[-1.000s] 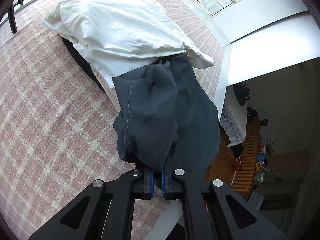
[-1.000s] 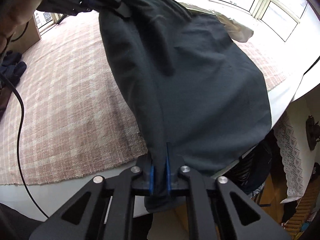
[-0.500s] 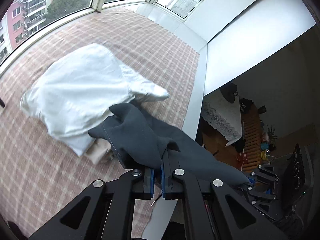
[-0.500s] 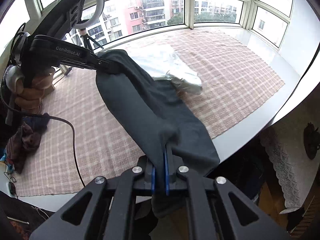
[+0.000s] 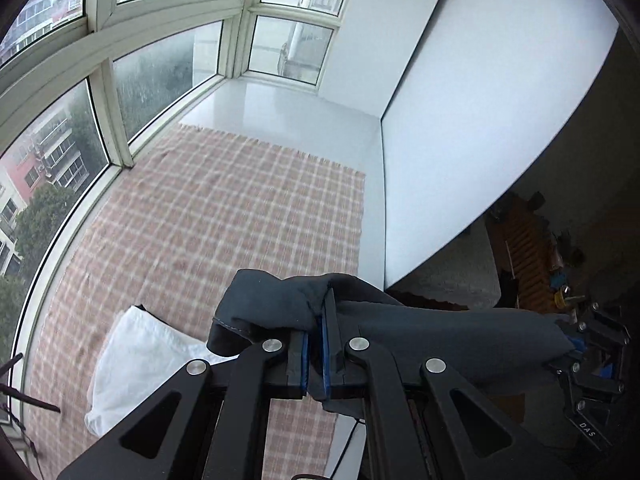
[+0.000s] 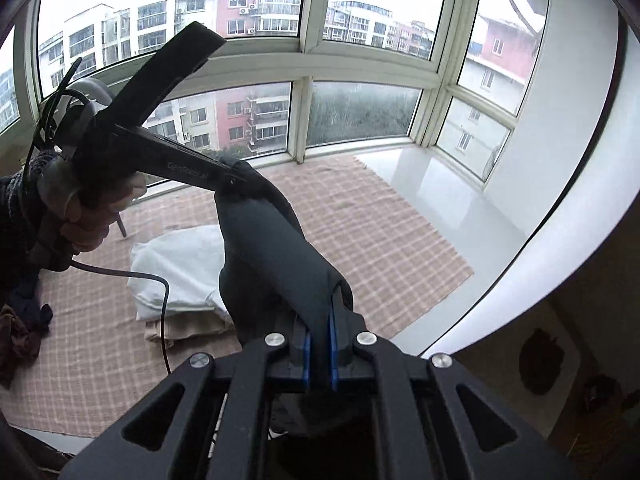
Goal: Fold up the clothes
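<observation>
**Dark garment held up between both grippers**

We see a hand (image 6: 86, 208) gripping the left gripper (image 6: 234, 176), whose arm bears blurred lettering we cannot read for certain. Its jaws are clenched on one end of the dark garment (image 6: 276, 256). The cloth stretches in the air, above the checked rug (image 6: 380, 240) and the white garment (image 6: 180, 268), to the right gripper (image 6: 319, 360), also clamped on it. "DAS" shows on the right gripper's body in the left wrist view.

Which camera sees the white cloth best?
The right wrist view: the white cloth lies nearly whole on the plaid mat, partly behind the dark garment. The left wrist view shows only part, behind the claw.
</observation>
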Demonstrator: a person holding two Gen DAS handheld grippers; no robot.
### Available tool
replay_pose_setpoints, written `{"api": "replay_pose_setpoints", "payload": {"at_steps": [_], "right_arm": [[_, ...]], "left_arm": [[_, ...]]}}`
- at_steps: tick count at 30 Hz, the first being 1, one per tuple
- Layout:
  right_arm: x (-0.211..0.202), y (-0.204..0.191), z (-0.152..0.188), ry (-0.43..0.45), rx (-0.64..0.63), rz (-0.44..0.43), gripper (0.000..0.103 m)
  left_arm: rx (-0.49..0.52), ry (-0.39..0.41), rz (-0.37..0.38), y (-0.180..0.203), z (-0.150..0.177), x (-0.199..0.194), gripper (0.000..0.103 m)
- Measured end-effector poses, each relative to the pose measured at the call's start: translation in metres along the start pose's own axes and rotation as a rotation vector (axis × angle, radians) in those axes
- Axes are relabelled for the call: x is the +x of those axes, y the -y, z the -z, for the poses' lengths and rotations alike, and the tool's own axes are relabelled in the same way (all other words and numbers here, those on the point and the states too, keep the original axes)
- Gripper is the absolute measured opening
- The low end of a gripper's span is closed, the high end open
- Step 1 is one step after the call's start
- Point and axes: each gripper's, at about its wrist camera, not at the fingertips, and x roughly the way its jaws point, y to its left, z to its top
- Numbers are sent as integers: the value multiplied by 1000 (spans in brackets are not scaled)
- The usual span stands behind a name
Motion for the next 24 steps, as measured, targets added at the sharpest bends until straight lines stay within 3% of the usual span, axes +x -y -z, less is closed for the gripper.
{"api": "replay_pose_setpoints", "payload": {"at_steps": [4,9,12,16,19,24], "right_arm": [[24,-25,-32,27,-60,-54,6],[85,-96,-20,-14,-94,-247,6],[142,-165,12,-83,-118,-395,6],[231,-266,65,-248,-146,-519,5],[258,-318,88,-301,-224,-510,6],[273,-327,88,-378,-244,-510,8]], "left_arm": [[-50,57,-31,-50,-4,-24,4],[-145,61,-110,-147,69,-55,3],[-168,-13,-170,-207,144,-51,3],[-351,-204,-206,-305,239,2,3],[-399,-227,-187,-337,276,23,4],[-367,-222,-139,-344,285,26,10]]}}
